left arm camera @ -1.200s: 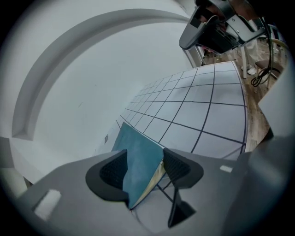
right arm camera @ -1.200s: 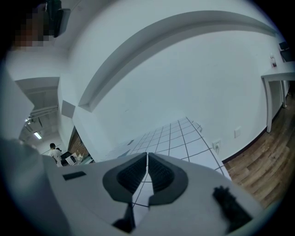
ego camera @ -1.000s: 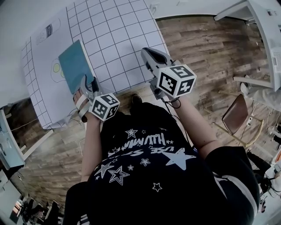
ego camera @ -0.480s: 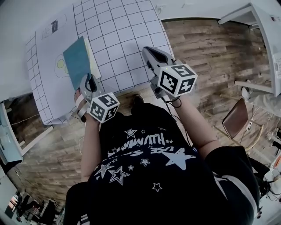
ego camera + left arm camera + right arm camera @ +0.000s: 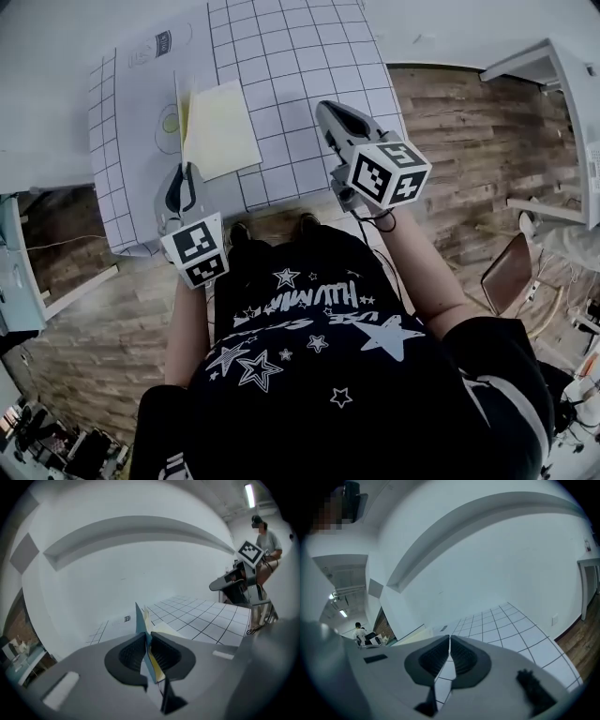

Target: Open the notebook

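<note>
Two grey hand-held two-jaw grippers, one notebook, one covered table, as recorded:

1. Thin notebook (image 5: 222, 131) with pale yellow pages. It lay open on the left part of the white gridded mat (image 5: 291, 56), its left edge over the plain white printed sheet (image 5: 131, 122) that adjoined the grid. The top yellow page lay flat and uncovered, tilted slightly against the grid lines.

2. Teal card cover (image 5: 140, 620) of the same notebook. It was lifted off the pages and stood nearly on edge along their left side. In the head view it showed only as a thin line.

3. Left gripper (image 5: 148, 645). It was held low at the near left corner of the notebook. Its jaws were clamped narrow on the lower edge of the teal card cover, with a few yellow leaves caught alongside. Its black-and-white marker cube (image 5: 195, 251) sat close to the person's dark star-printed shirt (image 5: 309, 375).

4. Right gripper (image 5: 450, 641). It was held above the near right part of the mat, well apart from the notebook. Its jaws were drawn together to a hairline gap, with nothing between them.

5. Brown wooden plank floor (image 5: 450, 122), visible around the table
</note>
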Demonstrator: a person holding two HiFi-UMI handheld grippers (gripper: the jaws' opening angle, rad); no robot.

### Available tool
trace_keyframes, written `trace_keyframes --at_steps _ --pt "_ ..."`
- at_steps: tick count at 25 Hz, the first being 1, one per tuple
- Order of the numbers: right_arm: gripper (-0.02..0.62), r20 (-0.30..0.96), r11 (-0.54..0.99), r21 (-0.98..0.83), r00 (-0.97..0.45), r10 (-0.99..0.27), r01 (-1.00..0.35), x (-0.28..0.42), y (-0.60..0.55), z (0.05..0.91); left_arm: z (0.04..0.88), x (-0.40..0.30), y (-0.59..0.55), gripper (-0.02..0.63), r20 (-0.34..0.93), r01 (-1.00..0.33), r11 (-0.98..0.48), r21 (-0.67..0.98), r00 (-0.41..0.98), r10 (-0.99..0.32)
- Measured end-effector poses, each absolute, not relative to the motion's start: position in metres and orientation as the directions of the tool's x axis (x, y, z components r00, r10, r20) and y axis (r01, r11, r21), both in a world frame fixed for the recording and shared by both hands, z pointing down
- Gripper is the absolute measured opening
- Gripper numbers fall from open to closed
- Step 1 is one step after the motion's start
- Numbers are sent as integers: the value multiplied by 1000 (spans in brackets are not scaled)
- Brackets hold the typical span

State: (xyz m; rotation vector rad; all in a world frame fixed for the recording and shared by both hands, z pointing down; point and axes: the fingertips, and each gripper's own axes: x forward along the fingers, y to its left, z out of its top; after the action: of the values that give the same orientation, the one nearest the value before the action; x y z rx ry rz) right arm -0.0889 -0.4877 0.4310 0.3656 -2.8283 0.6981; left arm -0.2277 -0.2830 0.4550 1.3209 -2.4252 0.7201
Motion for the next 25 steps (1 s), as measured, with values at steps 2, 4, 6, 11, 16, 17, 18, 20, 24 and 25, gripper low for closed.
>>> trace_keyframes --at_steps 2,4,6,11,16,17,18,20,24,25 --pt "18 253 859 -424 -948 -192 -287 -103 -478 427 452 -240 -270 45 471 -856 466 -223 -513 -718" --pt "18 253 858 -423 -947 -196 -291 -117 -468 425 452 -251 -258 48 469 -868 469 -164 -487 -737" --pt "18 250 856 -426 -947 -201 -294 -131 -456 423 454 -261 -246 52 471 -881 451 -143 -461 -752" --pt "18 250 845 -435 -943 -220 -312 -163 -427 422 471 -287 -217 72 496 -908 406 -99 -399 -771" --pt "18 283 835 -429 -929 -238 -344 -182 -400 431 507 -310 -187 97 565 -919 395 12 -320 -760" --pt "18 289 833 -426 -926 -244 -353 -185 -396 432 513 -312 -184 101 574 -921 389 34 -300 -762" --pt "18 295 830 -424 -922 -250 -361 -188 -392 433 518 -315 -182 106 579 -923 382 54 -283 -765" --pt "18 306 825 -421 -915 -263 -377 -194 -385 434 526 -319 -179 110 582 -927 366 79 -255 -772" --pt "18 319 819 -411 -905 -282 -400 -205 -368 434 539 -324 -175 124 605 -938 334 91 -215 -767" --pt "18 322 818 -407 -902 -287 -405 -206 -364 433 542 -326 -174 134 618 -942 325 81 -209 -758"
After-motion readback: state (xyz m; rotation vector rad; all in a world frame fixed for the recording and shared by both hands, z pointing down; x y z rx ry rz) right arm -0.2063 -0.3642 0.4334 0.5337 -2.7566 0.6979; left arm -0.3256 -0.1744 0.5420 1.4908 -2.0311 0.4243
